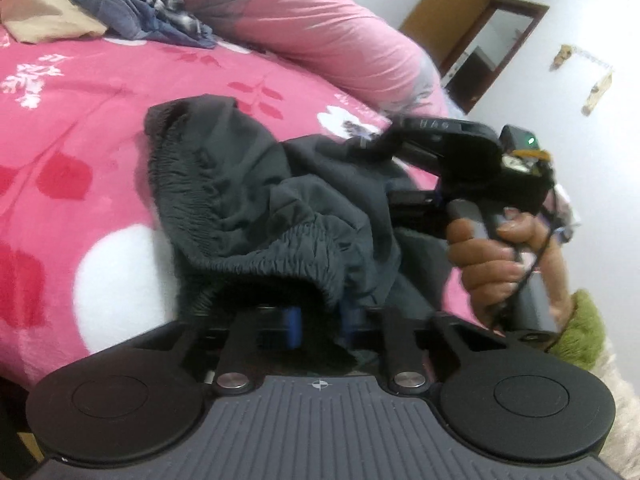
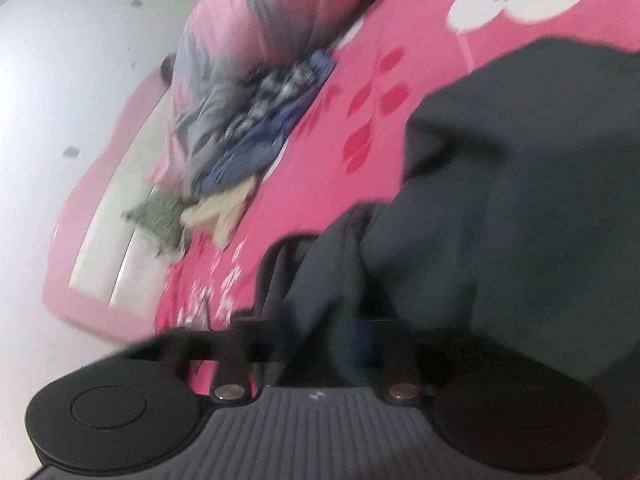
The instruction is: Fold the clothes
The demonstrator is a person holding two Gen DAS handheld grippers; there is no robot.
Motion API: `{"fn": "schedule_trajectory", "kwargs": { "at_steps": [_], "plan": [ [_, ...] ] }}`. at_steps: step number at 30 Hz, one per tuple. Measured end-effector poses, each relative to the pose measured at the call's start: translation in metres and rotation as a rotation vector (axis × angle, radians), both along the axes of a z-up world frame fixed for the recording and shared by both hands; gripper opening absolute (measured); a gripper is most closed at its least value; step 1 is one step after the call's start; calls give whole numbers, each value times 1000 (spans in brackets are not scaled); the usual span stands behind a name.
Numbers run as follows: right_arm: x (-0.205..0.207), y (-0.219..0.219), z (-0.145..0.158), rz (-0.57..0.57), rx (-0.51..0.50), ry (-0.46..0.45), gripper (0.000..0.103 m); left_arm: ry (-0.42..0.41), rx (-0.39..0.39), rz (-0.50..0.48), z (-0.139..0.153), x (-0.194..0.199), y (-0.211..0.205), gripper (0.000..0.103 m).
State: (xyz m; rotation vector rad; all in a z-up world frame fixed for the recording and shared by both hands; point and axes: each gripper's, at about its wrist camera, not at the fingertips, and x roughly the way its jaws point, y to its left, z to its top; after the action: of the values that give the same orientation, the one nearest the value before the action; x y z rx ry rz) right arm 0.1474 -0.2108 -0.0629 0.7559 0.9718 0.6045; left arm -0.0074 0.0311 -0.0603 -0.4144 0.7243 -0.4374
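A dark grey garment with a gathered elastic waistband hangs over the pink bed cover. In the left wrist view my left gripper is shut on the waistband, its blue pads mostly covered by cloth. My right gripper is at the right, held by a hand, and pinches another part of the same garment. The right wrist view is blurred. There the garment drapes over my right gripper and hides its fingers.
A pile of mixed clothes lies at the far side of the bed, next to a rolled pink quilt. A brown wooden door frame and a white wall are at the right. A green sleeve shows behind the hand.
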Motion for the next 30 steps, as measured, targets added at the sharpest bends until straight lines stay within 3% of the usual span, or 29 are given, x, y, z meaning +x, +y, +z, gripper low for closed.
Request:
{"fn": "schedule_trajectory", "kwargs": {
  "at_steps": [3,5,9,11,13,16,18,21,22,24,25,30],
  "plan": [
    [-11,-7,24,-59,-46,-88,3,-39,-13,9,11,4,12,7],
    [-23,-26,58,-112,-2,-192,3,-92,-44,18,29,10,24,7],
    [-70,-25,51,-86,-6,-169,2,-201,-198,-17,68,28,52,7],
    [-93,-25,47,-73,-8,-157,3,-241,-235,-57,81,34,58,7],
    [-116,-25,44,-60,-11,-145,3,-240,-232,-100,83,38,61,8],
    [-151,-25,39,-41,-14,-128,3,-110,-201,-142,58,38,68,11],
    [-174,-24,34,-28,-16,-112,3,0,-169,-125,33,32,77,23],
    [-174,-18,-26,-51,-20,76,3,115,-172,-55,1,9,100,35],
    [-174,-18,-33,-61,-21,90,3,132,-199,-33,-6,-1,107,39],
    [-175,-21,-41,-69,-2,103,3,156,-252,8,-17,-21,121,58],
    [-175,-24,-41,-68,17,102,3,156,-270,18,-21,-30,124,63],
    [-182,-29,-34,-34,17,83,3,164,-302,-26,-33,-36,106,94]
  ]
}}
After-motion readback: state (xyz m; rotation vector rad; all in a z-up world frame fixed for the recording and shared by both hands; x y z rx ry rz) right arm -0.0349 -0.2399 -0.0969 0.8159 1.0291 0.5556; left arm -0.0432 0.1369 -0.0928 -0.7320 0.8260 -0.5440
